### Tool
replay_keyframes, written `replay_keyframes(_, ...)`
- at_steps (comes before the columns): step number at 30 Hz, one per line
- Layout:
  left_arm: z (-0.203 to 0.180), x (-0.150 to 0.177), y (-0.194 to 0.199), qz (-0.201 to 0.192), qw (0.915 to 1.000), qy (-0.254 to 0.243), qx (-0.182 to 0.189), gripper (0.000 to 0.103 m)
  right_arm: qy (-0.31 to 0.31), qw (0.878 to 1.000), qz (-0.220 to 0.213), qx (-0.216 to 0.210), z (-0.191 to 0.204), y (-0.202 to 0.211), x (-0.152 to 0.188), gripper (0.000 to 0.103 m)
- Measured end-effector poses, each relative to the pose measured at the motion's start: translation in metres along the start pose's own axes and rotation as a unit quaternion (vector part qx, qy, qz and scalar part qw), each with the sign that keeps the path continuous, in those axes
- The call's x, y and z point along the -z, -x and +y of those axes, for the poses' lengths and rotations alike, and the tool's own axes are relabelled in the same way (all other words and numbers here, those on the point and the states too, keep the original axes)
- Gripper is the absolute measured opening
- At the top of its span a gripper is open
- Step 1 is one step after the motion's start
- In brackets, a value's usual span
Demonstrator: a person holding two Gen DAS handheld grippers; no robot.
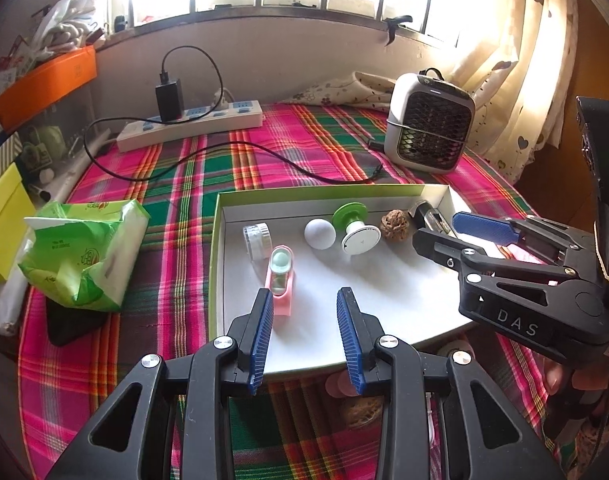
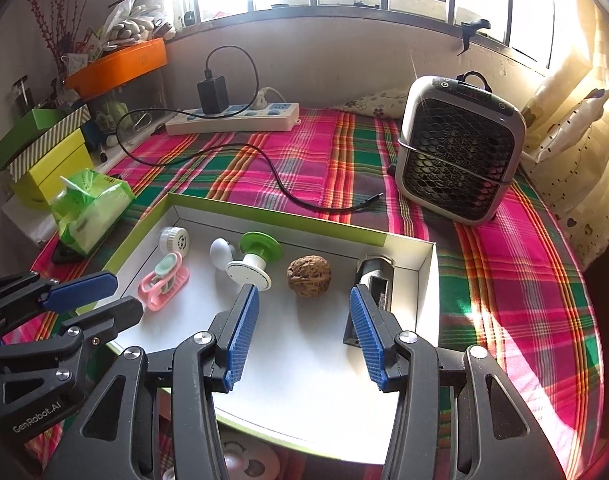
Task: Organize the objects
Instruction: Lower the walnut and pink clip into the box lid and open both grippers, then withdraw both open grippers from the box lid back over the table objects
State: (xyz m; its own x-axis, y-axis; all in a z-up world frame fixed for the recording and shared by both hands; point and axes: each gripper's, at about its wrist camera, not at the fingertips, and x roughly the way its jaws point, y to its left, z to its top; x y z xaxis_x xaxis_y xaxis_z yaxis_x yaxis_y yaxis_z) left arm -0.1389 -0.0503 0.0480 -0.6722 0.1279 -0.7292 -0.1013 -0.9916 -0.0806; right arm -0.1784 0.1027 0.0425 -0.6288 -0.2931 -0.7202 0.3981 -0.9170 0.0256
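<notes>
Two grippers hang over one green-rimmed tray (image 1: 218, 240) on a plaid-covered bench (image 1: 176, 168), both angled down into it, both empty. Largest thing in play is the tray: white floor, low walls, long side running left-right across both views.

In it, left to right: a clear jar (image 1: 257, 238), a pink holder (image 1: 281, 280) with a pale green cap, a white ball (image 1: 319, 233), a green-and-white spool (image 1: 354, 226), a walnut (image 2: 309, 276), and a dark metal piece (image 2: 378, 280) against the right wall.

Left gripper (image 1: 305, 336): jaws spread, nothing between the pads. The holder lies just ahead, touching the line of its left finger, long axis pointing away from the camera, roughly along the gripper's own line. Left gripper is clearly the nearer one for it.

Right gripper (image 2: 304, 336): jaws spread, nothing pinched. The walnut sits straight ahead, centred between the fingers and beyond the tips. The spool's white end is just beside the left fingertip; the metal piece is just beside the right one.

Judgement: walnut is the right gripper's likely pick, a short push forward and down. It is roundish, so wrist roll matters little; the risk is nudging spool or metal piece.

More small items lie on the bench under the tray's near edge, partly hidden.
</notes>
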Motion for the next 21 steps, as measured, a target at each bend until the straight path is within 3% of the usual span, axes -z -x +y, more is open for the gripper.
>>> replay_keyframes(21,-0.008,0.023,0.03,-0.021,0.9997,-0.005,-0.013,0.031,-0.016,1.0,-0.023,-0.003,0.008,0.042,0.03,0.049)
